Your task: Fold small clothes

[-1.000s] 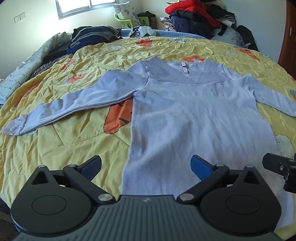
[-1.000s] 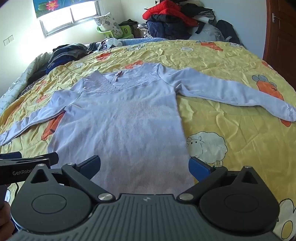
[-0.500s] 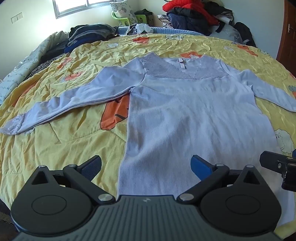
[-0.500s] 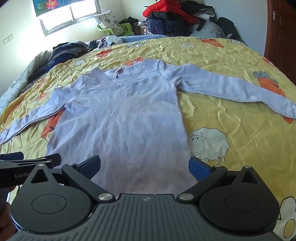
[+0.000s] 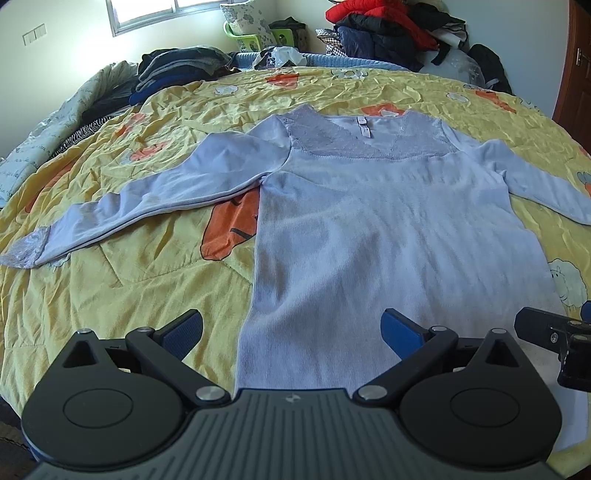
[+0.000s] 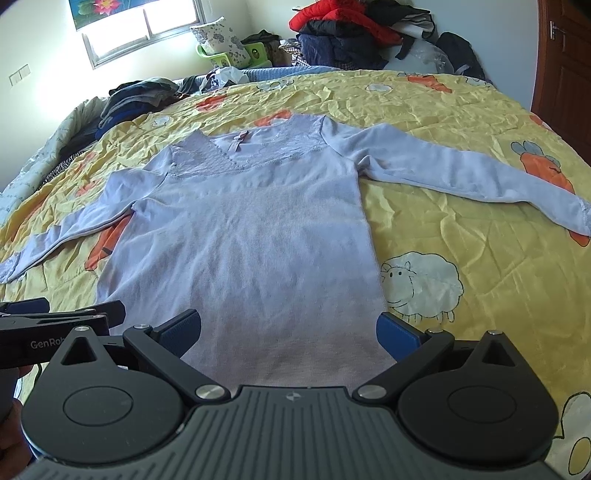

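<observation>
A pale lilac long-sleeved top point(image 5: 388, 229) lies flat, face up, on the yellow bedspread, both sleeves spread out to the sides. It also shows in the right wrist view point(image 6: 251, 236). My left gripper point(image 5: 291, 328) is open and empty, hovering over the top's lower left hem corner. My right gripper point(image 6: 288, 328) is open and empty over the lower right part of the hem. Each gripper shows at the edge of the other's view. The hem edge is hidden under the gripper bodies.
The yellow cartoon-print bedspread point(image 5: 129, 288) covers a wide bed. Piles of dark clothes point(image 5: 173, 66) lie at the far left, a heap of jackets point(image 6: 351, 29) at the far right. A wooden door point(image 6: 565, 66) stands at the right.
Both grippers have drawn back a little and risen slightly; the top looks a bit farther away. Both stay open. The top has not moved.
</observation>
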